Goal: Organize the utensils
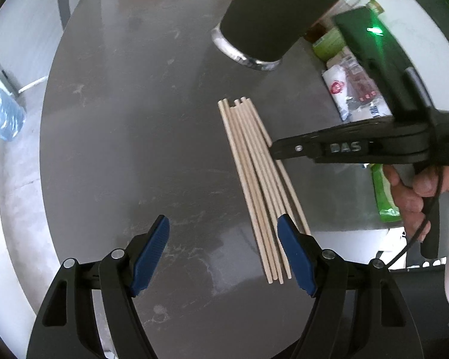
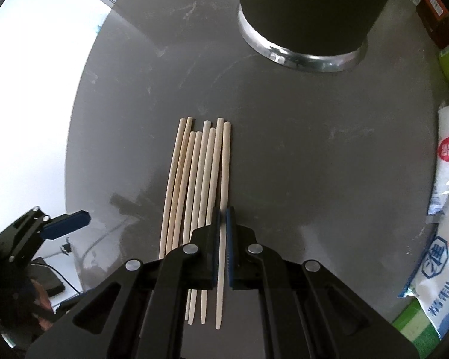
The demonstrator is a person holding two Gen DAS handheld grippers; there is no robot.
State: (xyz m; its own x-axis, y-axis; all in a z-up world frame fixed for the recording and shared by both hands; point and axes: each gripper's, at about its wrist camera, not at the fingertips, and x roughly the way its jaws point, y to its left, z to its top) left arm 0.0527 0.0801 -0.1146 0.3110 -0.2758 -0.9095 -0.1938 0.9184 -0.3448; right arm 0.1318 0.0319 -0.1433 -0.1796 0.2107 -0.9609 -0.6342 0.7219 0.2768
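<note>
Wooden chopsticks (image 2: 194,185) lie bundled mid-frame on the grey table (image 2: 314,155) — right gripper (image 2: 223,224) clamps the rightmost stick; left gripper (image 1: 223,251) gapes wide, empty.

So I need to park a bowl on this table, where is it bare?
Bare grey table lies left of the chopsticks, out to the rim, and between them and the black holder. The right edge is crowded with food packets.
</note>
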